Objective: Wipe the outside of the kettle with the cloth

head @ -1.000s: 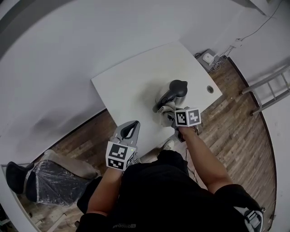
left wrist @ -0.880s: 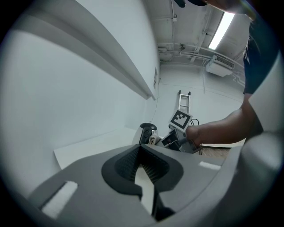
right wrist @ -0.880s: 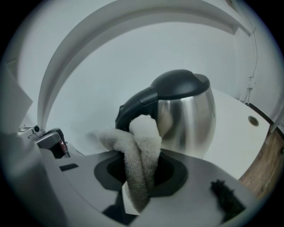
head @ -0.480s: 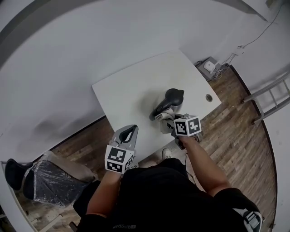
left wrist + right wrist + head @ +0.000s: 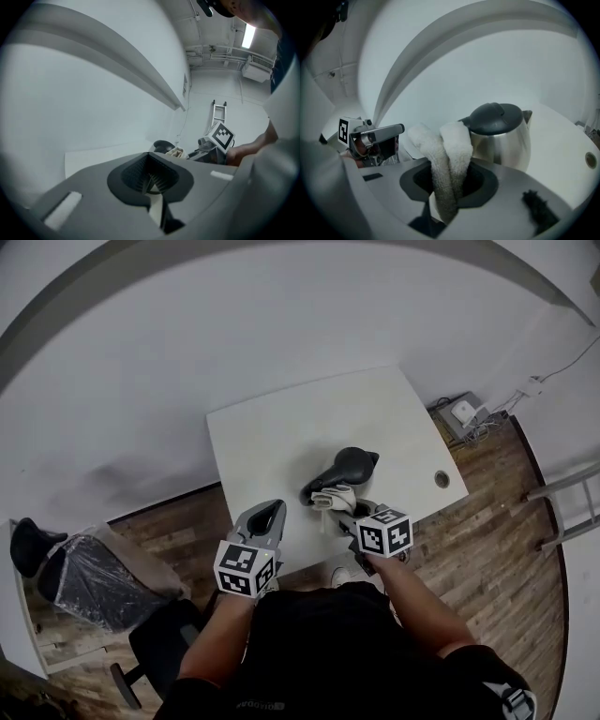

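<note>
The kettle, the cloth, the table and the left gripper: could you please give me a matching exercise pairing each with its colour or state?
Things:
1. kettle
2. cloth
3. table
4. left gripper

Colours or states:
A. shut, holding nothing
B. white, flat top
C. shiny metal with a dark lid
D. pinched in the right gripper

Pairs: 1-C, 2-D, 3-B, 4-A.
</note>
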{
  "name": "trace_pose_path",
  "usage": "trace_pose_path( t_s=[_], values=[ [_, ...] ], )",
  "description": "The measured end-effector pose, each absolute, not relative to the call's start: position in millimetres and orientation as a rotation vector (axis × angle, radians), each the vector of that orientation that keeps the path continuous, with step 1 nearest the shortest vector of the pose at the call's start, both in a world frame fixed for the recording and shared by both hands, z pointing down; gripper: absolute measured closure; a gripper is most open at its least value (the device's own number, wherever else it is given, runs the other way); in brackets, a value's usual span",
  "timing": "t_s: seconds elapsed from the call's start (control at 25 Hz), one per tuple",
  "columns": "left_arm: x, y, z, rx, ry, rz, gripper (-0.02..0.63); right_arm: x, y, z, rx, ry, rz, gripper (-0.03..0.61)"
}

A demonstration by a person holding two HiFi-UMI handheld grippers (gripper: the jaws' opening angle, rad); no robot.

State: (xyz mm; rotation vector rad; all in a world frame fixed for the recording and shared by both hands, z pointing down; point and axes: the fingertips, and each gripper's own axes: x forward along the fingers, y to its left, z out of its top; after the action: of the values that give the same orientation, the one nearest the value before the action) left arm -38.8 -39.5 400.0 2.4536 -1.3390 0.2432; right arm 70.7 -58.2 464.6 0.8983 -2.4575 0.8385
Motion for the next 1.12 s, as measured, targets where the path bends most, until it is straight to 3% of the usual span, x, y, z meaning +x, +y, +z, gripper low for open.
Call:
trace_pose_path(
  t_s=[0.68,1.12],
  values=[
    [13,52,395,2.188,-1.679,0.242,0.607,117,-1,471,0.367,-2.59,0.867,0.48],
    [17,99,369,2.196,-1.731,0.211,0.607,120,26,416,0.336,-2.734,0.81,0.48]
  ],
)
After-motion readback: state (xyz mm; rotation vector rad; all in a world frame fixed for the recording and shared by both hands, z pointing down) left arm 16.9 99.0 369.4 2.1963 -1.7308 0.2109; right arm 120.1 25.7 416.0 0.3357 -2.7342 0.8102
